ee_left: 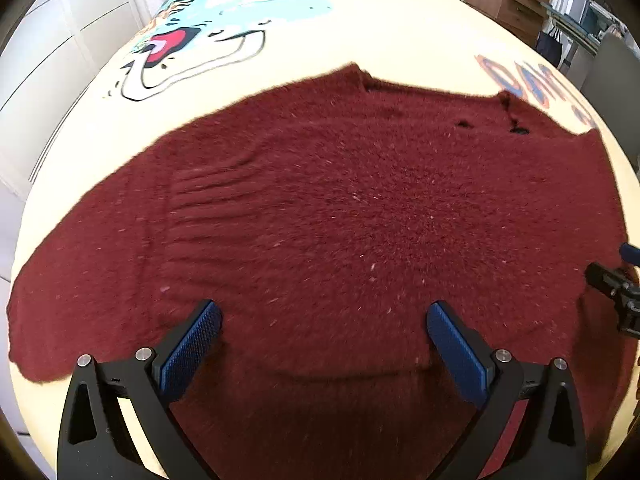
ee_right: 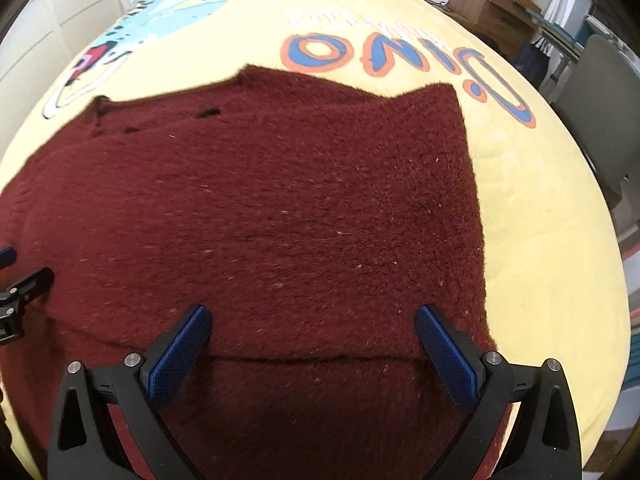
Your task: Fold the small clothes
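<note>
A dark red fuzzy knitted sweater point(ee_left: 340, 216) lies spread flat on a yellow printed bedspread point(ee_left: 360, 40). It also fills the right wrist view point(ee_right: 280, 216). A folded edge of it runs across just in front of both grippers. My left gripper point(ee_left: 324, 320) is open and empty above the sweater's near part, its blue pads point(ee_left: 192, 348) wide apart. My right gripper point(ee_right: 312, 324) is open and empty above the near right part, close to the sweater's right edge. Each gripper shows at the edge of the other's view, the right one point(ee_left: 616, 288) and the left one point(ee_right: 20, 292).
The bedspread point(ee_right: 540, 200) carries a cartoon dinosaur print and "Dino" lettering point(ee_right: 400, 52). White cupboard doors point(ee_left: 48, 60) stand to the left. Wooden furniture point(ee_left: 508, 0), boxes and a grey chair point(ee_right: 600, 100) stand to the right beyond the bed edge.
</note>
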Tool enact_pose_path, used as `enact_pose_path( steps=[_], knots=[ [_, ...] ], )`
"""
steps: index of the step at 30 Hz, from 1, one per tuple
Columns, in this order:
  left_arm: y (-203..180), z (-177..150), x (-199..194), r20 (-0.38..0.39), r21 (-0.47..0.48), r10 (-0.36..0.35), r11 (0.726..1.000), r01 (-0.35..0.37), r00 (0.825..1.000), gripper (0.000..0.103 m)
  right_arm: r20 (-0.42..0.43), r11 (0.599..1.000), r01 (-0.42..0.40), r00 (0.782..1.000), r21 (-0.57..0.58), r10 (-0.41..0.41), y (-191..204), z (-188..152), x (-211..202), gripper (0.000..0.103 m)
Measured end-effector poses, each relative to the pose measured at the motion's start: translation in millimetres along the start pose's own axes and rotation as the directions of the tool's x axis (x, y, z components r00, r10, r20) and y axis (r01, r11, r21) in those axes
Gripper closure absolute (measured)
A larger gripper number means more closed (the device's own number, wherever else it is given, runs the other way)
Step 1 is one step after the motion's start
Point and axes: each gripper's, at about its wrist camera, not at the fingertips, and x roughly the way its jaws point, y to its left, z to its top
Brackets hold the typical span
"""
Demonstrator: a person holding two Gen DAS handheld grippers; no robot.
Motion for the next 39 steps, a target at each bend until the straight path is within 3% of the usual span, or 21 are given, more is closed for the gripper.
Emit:
enact_pose_path(
  steps=[8,12,14,18,27,30,32,34,38,39],
  knots=[
    [71,-12,-51,0.032,-0.149,0.001,0.989,0.004,0.999,0.001,0.016,0.998,-0.038,0.999,-0.045,0.038,13,-14,-37,0.001],
    [133,-27,-62,0.002,-0.299,0.055,0.953,-0.052,0.998,0.001,0.035,0.995,-0.045,0.998,-0.09,0.048,25,-25,-58,0.001],
    [171,-38,-65,-0.027,-0.396,0.093,0.913,-0.096,0.995,0.001,0.042,0.993,-0.05,0.998,-0.109,0.055,31,-31,-65,0.001],
    [251,-64,-66,-0.085,-0.587,0.14,0.793,-0.163,0.986,0.001,0.041,0.989,-0.054,0.997,-0.138,0.06,38,-37,-72,0.001],
    [350,-98,-49,-0.158,-0.778,0.177,0.584,-0.233,0.972,0.001,0.016,0.992,-0.038,0.999,-0.12,0.04,37,-41,-69,0.001],
    [369,-114,-33,-0.177,-0.843,0.117,0.494,-0.211,0.977,0.001,0.013,0.993,-0.026,1.0,-0.114,0.027,33,-42,-72,0.001],
    [385,-125,-30,-0.173,-0.873,0.067,0.452,-0.184,0.983,0.002,0.014,0.994,-0.017,1.0,-0.109,0.019,31,-42,-74,0.001],
    [390,-126,-25,-0.16,-0.887,0.053,0.429,-0.168,0.986,0.002,0.011,0.995,-0.01,1.0,-0.101,0.011,28,-42,-74,0.001],
    [397,-126,-20,-0.131,-0.888,0.033,0.441,-0.132,0.991,0.004,0.001,0.995,0.01,1.0,-0.095,-0.01,21,-41,-75,0.001],
    [398,-125,-20,-0.133,-0.885,0.031,0.447,-0.133,0.991,0.012,0.001,0.995,0.014,1.0,-0.096,-0.014,20,-41,-75,0.001]
  ],
)
